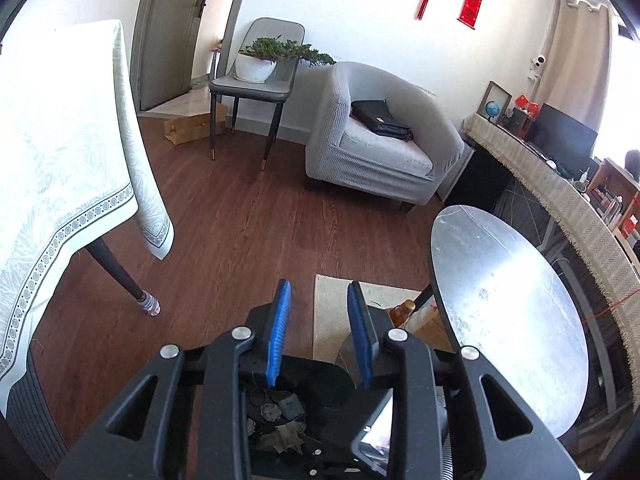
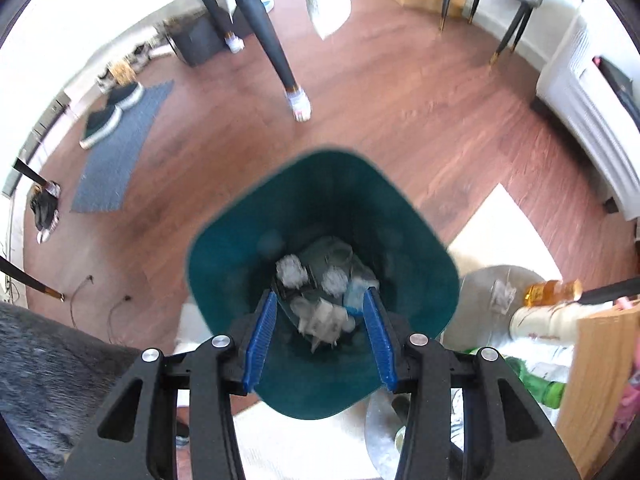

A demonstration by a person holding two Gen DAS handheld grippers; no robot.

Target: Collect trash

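Note:
In the right wrist view a dark green trash bin (image 2: 320,168) stands on the wooden floor right under my right gripper (image 2: 319,294). Its blue pads are apart and nothing is pressed between them. A blurred crumpled paper (image 2: 324,320) shows in the gap, over other paper wads (image 2: 292,270) lying in the bin. In the left wrist view my left gripper (image 1: 319,286) is open with nothing between its fingers. It is raised above the floor, and the bin's trash (image 1: 276,416) shows below the fingers.
A cloth-covered table (image 1: 60,160) stands left, with its leg (image 2: 280,60) beyond the bin. A round metal table (image 1: 508,300) is right, and a grey armchair (image 1: 380,132) and a chair with a plant (image 1: 256,80) behind. An amber bottle (image 2: 554,292) and a green bottle (image 2: 540,384) lie right of the bin.

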